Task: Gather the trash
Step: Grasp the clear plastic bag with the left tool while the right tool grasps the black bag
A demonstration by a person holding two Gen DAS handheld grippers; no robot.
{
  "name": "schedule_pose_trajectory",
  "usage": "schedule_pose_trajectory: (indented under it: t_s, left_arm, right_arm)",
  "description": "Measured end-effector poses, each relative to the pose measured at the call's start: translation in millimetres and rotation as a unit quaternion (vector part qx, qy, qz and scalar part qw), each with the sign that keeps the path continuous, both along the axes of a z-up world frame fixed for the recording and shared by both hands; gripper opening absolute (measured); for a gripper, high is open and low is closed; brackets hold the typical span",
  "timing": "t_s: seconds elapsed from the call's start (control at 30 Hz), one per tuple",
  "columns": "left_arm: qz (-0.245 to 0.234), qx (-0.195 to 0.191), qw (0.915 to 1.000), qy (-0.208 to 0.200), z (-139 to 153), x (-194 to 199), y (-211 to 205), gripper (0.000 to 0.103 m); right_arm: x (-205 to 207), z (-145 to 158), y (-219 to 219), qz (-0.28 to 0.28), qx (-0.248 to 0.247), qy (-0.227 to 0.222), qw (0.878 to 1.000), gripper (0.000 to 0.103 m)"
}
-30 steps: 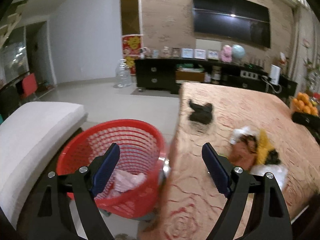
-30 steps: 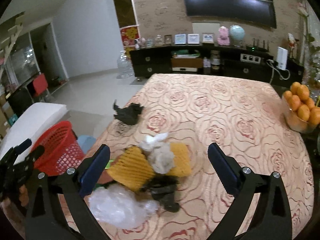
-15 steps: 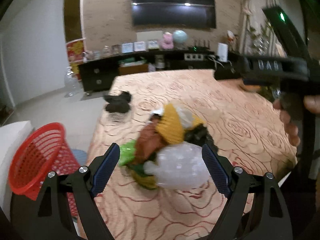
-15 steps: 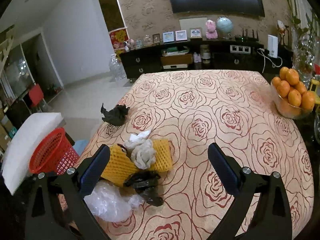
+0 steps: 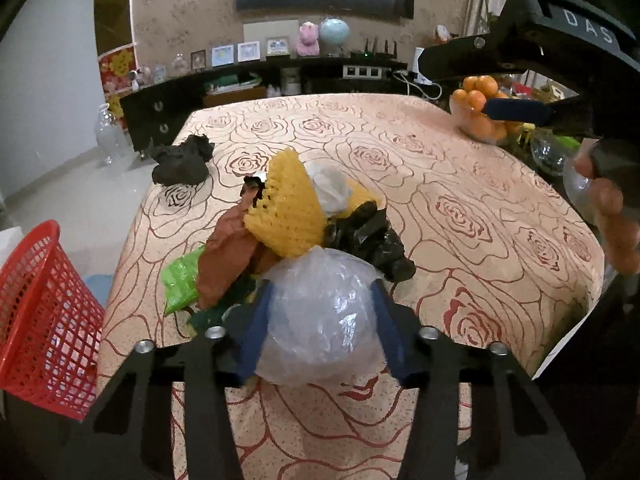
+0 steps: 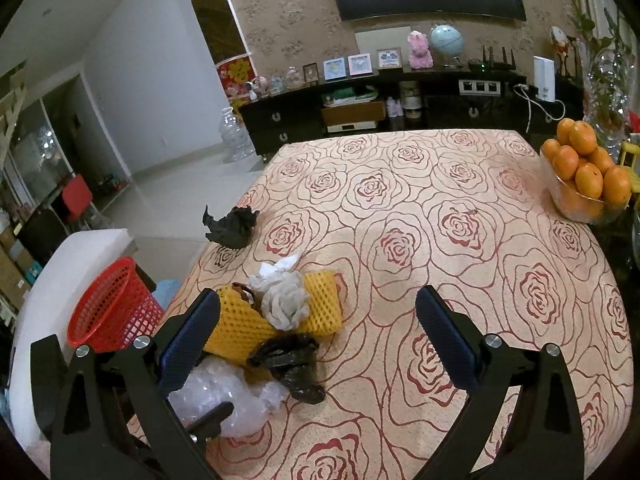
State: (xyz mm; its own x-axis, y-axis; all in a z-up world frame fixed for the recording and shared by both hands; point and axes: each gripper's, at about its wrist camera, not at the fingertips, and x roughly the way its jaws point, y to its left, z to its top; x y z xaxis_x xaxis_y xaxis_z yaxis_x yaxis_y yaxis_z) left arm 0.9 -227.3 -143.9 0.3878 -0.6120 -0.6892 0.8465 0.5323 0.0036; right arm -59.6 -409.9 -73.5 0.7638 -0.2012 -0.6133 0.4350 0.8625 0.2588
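Clear plastic bag (image 5: pixel 320 320), crumpled, is sitting at the near edge of the desk (image 5: pixel 460 184), right between the blue pads of the left claw (image 5: pixel 320 328). Jaws are closing on it; pads are being pressed against both sides of the bag. In the right wrist view the same bag (image 6: pixel 224 396) is seen at lower left, just behind the right claw's left finger.

Just beyond the left claw, the rest of the trash pile is touching the bag: yellow foam net (image 5: pixel 286 208), white tissue wad (image 5: pixel 330 188) on top of it, brown paper (image 5: pixel 228 252) to the left, green wrapper (image 5: pixel 180 280) further left, black plastic bag (image 5: pixel 372 240) to the right. A second black crumpled piece (image 5: pixel 182 164) is lying well apart, further ahead and to the left.

Red mesh basket (image 5: pixel 40 320) is standing off the desk edge, to the left of the left claw, below desk level.

Right claw (image 6: pixel 316 344) is being held wide, nothing between its pads, hovering above the desk; the net and black bag are seen between its fingers, not touched. It is also visible at upper right of the left wrist view, gripped by a hand (image 5: pixel 612 216).

Bowl of oranges (image 6: pixel 584 176) is sitting far ahead to the right of the right claw, at the desk's far edge.
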Motion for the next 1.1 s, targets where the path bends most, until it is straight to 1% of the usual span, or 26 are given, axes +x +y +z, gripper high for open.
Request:
schedule_pose_trajectory:
  t_s: [0.1,0.23,0.33,0.43,0.57,0.7,0.83,0.93,1.1]
  left_arm:
    - [-0.005,-0.010,0.9999,-0.003,3.8,-2.4,3.2,0.039]
    - [-0.007,-0.023,0.9997,-0.007,12.2,-3.7,11.2,0.038]
    - [-0.004,-0.043,0.9990,-0.009,24.1,-2.1,23.9,0.038]
    - [0.008,-0.063,0.9979,-0.009,36.1,3.9,37.5,0.038]
    - [0.037,-0.086,0.9955,-0.012,49.5,16.6,57.2,0.038]
    - [0.069,-0.099,0.9924,-0.026,59.1,28.0,74.5,0.038]
    - [0.095,-0.107,0.9890,-0.037,66.0,35.3,88.0,0.038]
    - [0.113,-0.110,0.9866,-0.042,69.4,40.8,95.8,0.038]
    - [0.130,-0.114,0.9841,-0.042,73.7,49.5,104.8,0.038]
  right_arm:
    - [-0.5,-0.4,-0.6,0.000,0.000,0.000,1.000,0.095]
    - [-1.5,-0.9,-2.1,-0.001,0.003,0.001,1.000,0.095]
    - [-2.7,-2.2,-5.2,-0.005,0.006,0.001,1.000,0.095]
    - [-1.7,-4.2,-7.2,-0.008,0.009,0.004,1.000,0.095]
    - [5.6,-12.2,-4.0,0.000,0.011,0.017,1.000,0.095]
    - [17.0,-26.0,5.2,0.017,0.003,0.039,0.999,0.095]
    - [30.1,-44.1,18.2,0.047,0.003,0.058,0.997,0.095]
    - [38.1,-58.8,30.7,0.065,-0.012,0.076,0.995,0.095]
    - [47.5,-81.3,44.5,0.083,-0.036,0.103,0.990,0.089]
